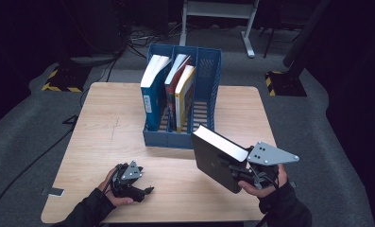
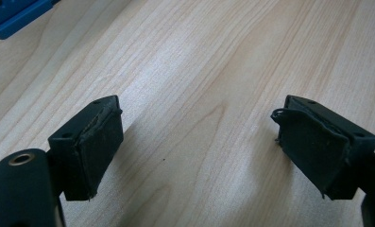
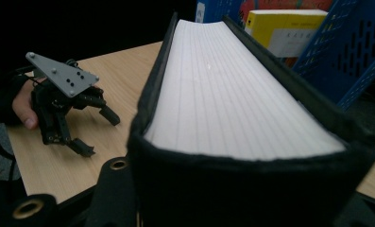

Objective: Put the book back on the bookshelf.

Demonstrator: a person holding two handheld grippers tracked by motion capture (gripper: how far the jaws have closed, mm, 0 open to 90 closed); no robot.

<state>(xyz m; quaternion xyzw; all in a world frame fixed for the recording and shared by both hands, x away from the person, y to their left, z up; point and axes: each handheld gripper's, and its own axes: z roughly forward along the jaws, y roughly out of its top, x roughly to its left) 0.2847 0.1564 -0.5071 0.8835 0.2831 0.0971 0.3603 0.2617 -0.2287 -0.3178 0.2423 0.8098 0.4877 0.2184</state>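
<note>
A thick black-covered book with white page edges is hanging tilted in the air above the front right part of the pale wooden table, just in front of the blue slotted plastic file rack. The right gripper is clamping the book near its lower corner, its jaws pressing on the two covers; in the right gripper view the book is rising straight out from between the jaws, page edges facing the camera. The rack is standing at the far middle of the table, holding three upright books: a blue-covered one in the left slot, a red-covered one and a yellow-covered one side by side in the middle slot. The right-hand slot is standing beside them, nearest the held book. The left gripper is resting low over the front left of the table, well apart from the book, its jaws standing wide apart with nothing between them; the left gripper view is showing bare wood between its black pads.
</note>
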